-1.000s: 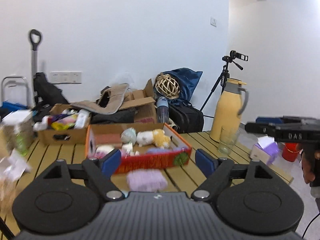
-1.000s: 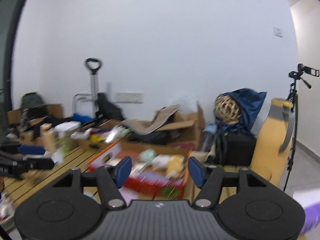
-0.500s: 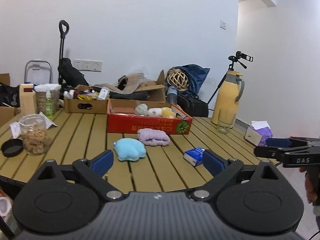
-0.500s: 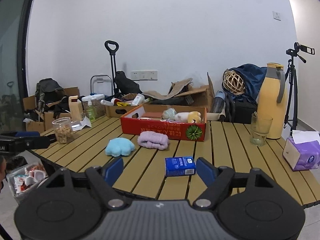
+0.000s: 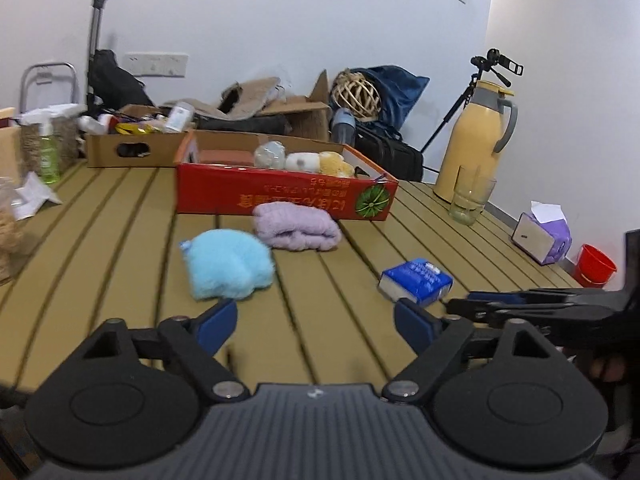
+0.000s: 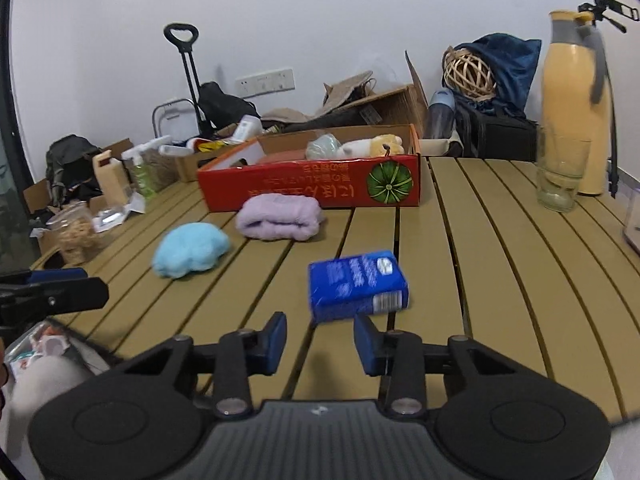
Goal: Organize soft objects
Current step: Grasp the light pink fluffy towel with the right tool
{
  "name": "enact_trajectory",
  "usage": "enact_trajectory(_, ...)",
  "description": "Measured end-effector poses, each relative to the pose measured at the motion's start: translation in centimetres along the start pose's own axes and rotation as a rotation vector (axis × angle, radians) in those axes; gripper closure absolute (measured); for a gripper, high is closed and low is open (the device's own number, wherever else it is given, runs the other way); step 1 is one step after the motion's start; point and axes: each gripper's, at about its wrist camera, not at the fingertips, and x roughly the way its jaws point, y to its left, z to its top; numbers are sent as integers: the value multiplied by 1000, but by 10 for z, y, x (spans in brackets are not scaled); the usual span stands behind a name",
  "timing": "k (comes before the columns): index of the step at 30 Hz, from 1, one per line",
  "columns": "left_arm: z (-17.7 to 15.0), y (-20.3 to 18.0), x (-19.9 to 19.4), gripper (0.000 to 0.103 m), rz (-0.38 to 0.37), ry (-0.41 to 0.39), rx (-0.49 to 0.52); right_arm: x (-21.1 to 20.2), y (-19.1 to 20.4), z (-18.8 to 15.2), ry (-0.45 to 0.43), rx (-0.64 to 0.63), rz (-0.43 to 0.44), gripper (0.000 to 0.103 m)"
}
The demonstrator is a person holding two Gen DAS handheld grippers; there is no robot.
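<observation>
A light blue plush (image 5: 230, 264) (image 6: 191, 249) and a folded lilac towel (image 5: 298, 227) (image 6: 279, 216) lie on the slatted wooden table, in front of a red cardboard box (image 5: 280, 196) (image 6: 312, 188) that holds several plush toys. A blue tissue pack (image 5: 416, 280) (image 6: 358, 286) lies nearer. My left gripper (image 5: 316, 322) is open and empty, just short of the blue plush. My right gripper (image 6: 320, 338) is open and empty, just short of the tissue pack; it also shows in the left wrist view (image 5: 520, 308).
A glass (image 6: 562, 176) and a yellow thermos jug (image 6: 576, 84) stand at the right. A purple tissue box (image 5: 542, 234) sits at the right edge. A brown box of bottles (image 5: 132, 144), a jar (image 6: 76, 232) and a spray bottle (image 5: 48, 152) stand at the left.
Both grippers have come down and forward over the table, so the plush, towel and tissue pack are much closer. The right gripper's fingers have narrowed.
</observation>
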Motion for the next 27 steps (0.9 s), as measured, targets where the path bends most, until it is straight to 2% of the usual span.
enact_trajectory(3, 11, -11, 35, 26, -43, 27, 18, 33, -9, 13, 8, 1, -11, 67)
enact_trajectory(5, 18, -18, 55, 31, -38, 33, 34, 52, -13, 22, -1, -7, -15, 67)
enact_trajectory(7, 27, -19, 70, 34, -36, 16, 41, 58, -17, 33, -25, 2, 43, 67)
enact_trajectory(9, 41, -14, 83, 34, -5, -16, 25, 56, -24, 43, -74, 35, 80, 66)
enact_trajectory(11, 56, -4, 99, 35, 47, -27, -1, 61, -28, 59, -80, 48, 98, 64)
enact_trajectory(13, 72, 7, 121, 35, 100, -22, -15, 78, -32, 78, -56, 58, 128, 64)
enact_trajectory(15, 84, 19, 146, 34, 132, 21, -30, 100, -34, 94, -21, 74, 152, 64)
enact_trajectory(19, 85, 52, 176, 36, 111, 102, -149, 155, -30, 107, 51, 130, 189, 64)
enact_trajectory(22, 77, 69, 185, 54, 61, 119, -217, 184, -25, 99, 83, 183, 191, 64)
enact_trajectory(23, 76, 73, 185, 65, 33, 119, -229, 189, -25, 96, 87, 197, 191, 64)
enact_trajectory(24, 74, 75, 185, 68, 9, 117, -235, 192, -26, 97, 85, 219, 197, 65)
enact_trajectory(27, 71, 74, 181, 76, 1, 99, -225, 197, -29, 95, 83, 266, 231, 78)
